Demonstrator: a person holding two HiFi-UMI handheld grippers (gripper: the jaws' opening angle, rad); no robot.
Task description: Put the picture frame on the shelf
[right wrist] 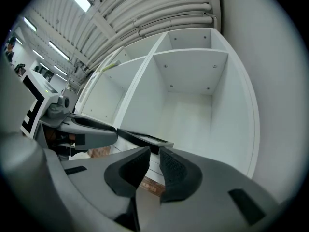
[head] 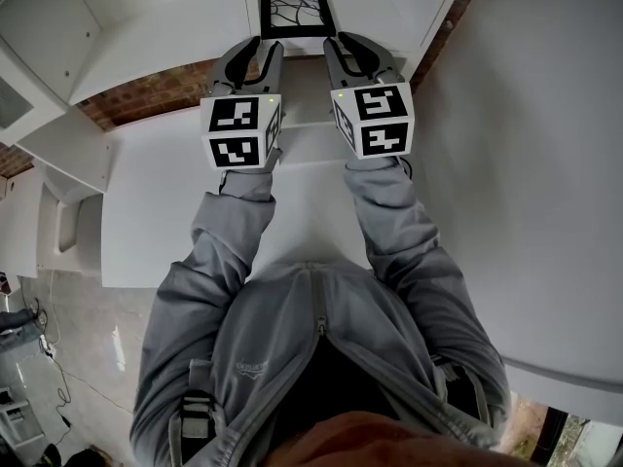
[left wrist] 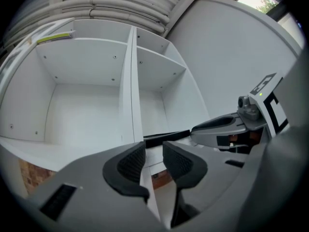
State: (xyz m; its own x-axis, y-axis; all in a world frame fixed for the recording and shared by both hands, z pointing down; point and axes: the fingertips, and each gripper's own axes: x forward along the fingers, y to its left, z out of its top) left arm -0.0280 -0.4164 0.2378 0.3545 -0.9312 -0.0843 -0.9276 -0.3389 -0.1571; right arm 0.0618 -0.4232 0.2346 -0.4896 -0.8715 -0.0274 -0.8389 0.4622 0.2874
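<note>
There was one picture frame (head: 297,13), two grippers, and one white shelf unit (right wrist: 193,105) split by a single upright divider (left wrist: 129,91) into two columns. The frame lay flat and face up, its branch-like drawing turned to the head view, just ahead of both sets of fingertips and centred between them. It looked close to square, so no long axis could be told, and its near edge ran crosswise to the jaws. The left gripper (head: 261,54) had its jaws parted by a modest gap with nothing between the pads. The right gripper (head: 348,49) showed a narrower gap, also with nothing held. The two lay side by side, close but apart. The frame sat at the front lip of the right-hand column's floor, close beside the divider on the left gripper's side. Beyond it the compartment ran back open to the rear panel, with more floor toward the outer wall past the right gripper. A brick strip (head: 146,95) showed under the shelf's front edge, and a white ledge (head: 165,212) lay beneath both grippers.
</note>
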